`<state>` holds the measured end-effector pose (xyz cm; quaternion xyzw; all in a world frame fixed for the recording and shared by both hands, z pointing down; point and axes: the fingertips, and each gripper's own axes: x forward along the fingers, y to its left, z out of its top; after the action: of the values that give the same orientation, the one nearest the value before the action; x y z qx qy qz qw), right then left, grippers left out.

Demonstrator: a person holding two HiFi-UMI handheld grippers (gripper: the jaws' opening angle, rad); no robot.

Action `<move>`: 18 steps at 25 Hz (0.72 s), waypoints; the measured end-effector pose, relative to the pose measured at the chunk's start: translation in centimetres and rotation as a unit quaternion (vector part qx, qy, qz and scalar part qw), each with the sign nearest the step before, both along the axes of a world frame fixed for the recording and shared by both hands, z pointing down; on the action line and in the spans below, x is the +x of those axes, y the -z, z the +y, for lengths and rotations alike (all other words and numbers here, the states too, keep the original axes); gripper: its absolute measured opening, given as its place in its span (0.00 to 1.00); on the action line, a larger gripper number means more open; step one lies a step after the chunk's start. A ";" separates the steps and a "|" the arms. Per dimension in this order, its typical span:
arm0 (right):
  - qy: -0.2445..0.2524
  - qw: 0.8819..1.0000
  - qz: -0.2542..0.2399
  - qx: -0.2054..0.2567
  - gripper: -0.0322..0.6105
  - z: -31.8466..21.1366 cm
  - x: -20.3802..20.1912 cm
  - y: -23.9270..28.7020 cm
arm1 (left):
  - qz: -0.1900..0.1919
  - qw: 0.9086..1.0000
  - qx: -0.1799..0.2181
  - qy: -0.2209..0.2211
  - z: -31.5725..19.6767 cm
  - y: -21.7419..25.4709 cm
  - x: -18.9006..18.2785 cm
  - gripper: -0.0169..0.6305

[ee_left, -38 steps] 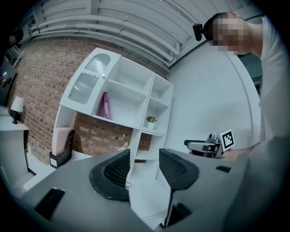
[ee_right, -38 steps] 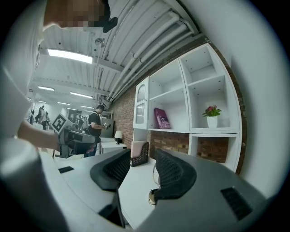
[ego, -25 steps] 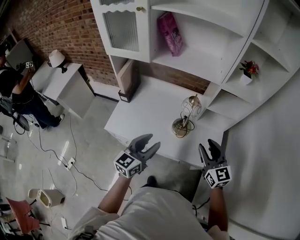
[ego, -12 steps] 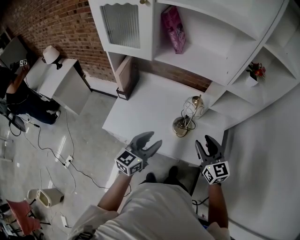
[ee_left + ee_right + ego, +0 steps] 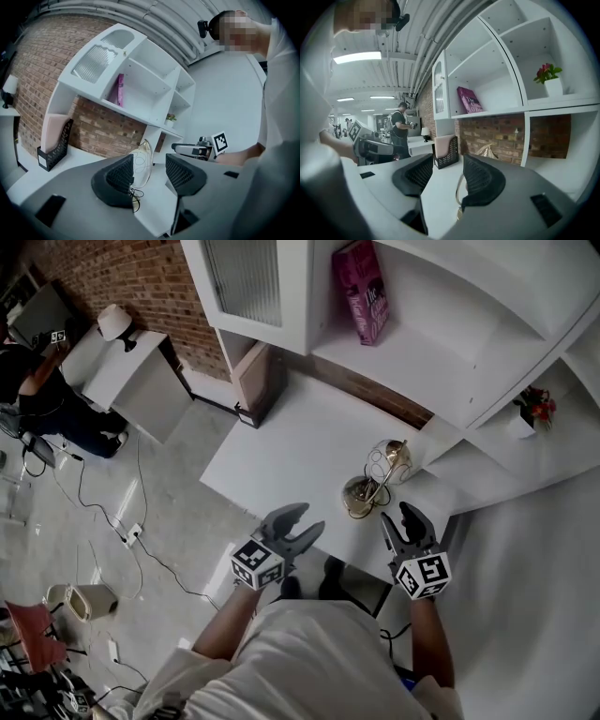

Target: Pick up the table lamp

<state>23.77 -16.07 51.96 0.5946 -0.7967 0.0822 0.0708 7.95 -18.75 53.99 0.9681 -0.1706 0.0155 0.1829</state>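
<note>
The lamp stands on the bench, not yet touched or lifted. The left claw, near the lamp, is apart and empty. The right claw, closer to the lamp, is opening with nothing in it, so closing in, gripping and lifting all remain.

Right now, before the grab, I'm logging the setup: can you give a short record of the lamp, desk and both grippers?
lamp: standing on the desk, not held
left gripper: open, empty, at the desk's front edge, short of the lamp
right gripper: jaws opening, nothing gripped, close beside the lamp base
shelves: pink book, potted plant
task: lamp not yet picked up
</note>
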 end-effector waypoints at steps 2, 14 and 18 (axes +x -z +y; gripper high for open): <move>0.015 1.000 -0.013 -0.011 0.39 -1.2 0.7 -1.0 | -0.005 1.000 -0.004 0.008 -0.5 -0.6 0.9 0.36; 0.101 0.986 -0.101 -0.081 0.46 -7.2 1.2 -6.1 | -0.036 0.997 -0.057 0.043 -2.0 -5.2 4.9 0.38; 0.129 0.980 -0.118 -0.094 0.46 -8.8 0.2 -7.1 | -0.044 0.995 -0.076 0.051 -2.3 -7.0 5.6 0.38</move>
<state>23.94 -24.87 59.04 0.4639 -0.8579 0.2169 0.0417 13.57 -21.08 61.01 0.9398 -0.2262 0.0613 0.2487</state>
